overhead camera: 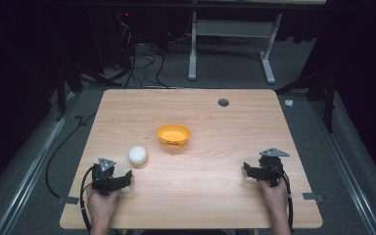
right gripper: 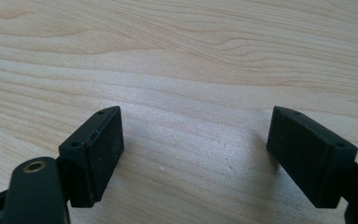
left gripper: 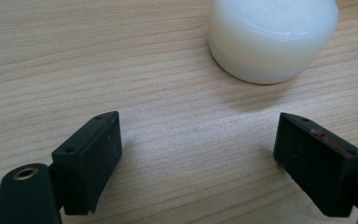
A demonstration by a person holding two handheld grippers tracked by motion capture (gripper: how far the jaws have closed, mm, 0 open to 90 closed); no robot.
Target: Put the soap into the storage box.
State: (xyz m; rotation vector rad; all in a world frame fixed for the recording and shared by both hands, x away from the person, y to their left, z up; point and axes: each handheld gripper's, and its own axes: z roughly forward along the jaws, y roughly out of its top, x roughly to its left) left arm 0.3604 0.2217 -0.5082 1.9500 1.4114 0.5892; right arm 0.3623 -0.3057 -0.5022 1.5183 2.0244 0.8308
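the left tongs (overhead camera: pixel 127 177) rest low on the near left part of the wooden table (overhead camera: pixel 215 186), held in the person's left hand (overhead camera: pixel 99 198), their black jaws standing wide apart with bare wood between them and nothing gripped. just beyond the tips, up and a little to the right in the high view, sits a white rounded object (overhead camera: pixel 137 154), close to the left tongs but not touching them; in the left gripper view it (left gripper: pixel 272 37) shows as a pale, smooth, squat form resting flat on the table, ahead of the jaws and offset toward the right-hand jaw, with a clear strip of wood between it and the pads. farther back, near the middle of the table, stands a small orange bowl (overhead camera: pixel 173 133) with holes in its wall, upright, near the white object but apart from it. the right tongs (overhead camera: pixel 246 169) lie near the right edge of the table in the person's right hand (overhead camera: pixel 273 193), well apart from both the white object and the bowl; in the right gripper view their jaws are also spread wide over plain wood grain (right gripper: pixel 177 70), holding nothing. a dark round hole (overhead camera: pixel 223 102) marks the far part of the table top. beyond the table, grey floor (overhead camera: pixel 225 68) carries loose cables (overhead camera: pixel 142 61) and a white frame's feet (overhead camera: pixel 268 63).
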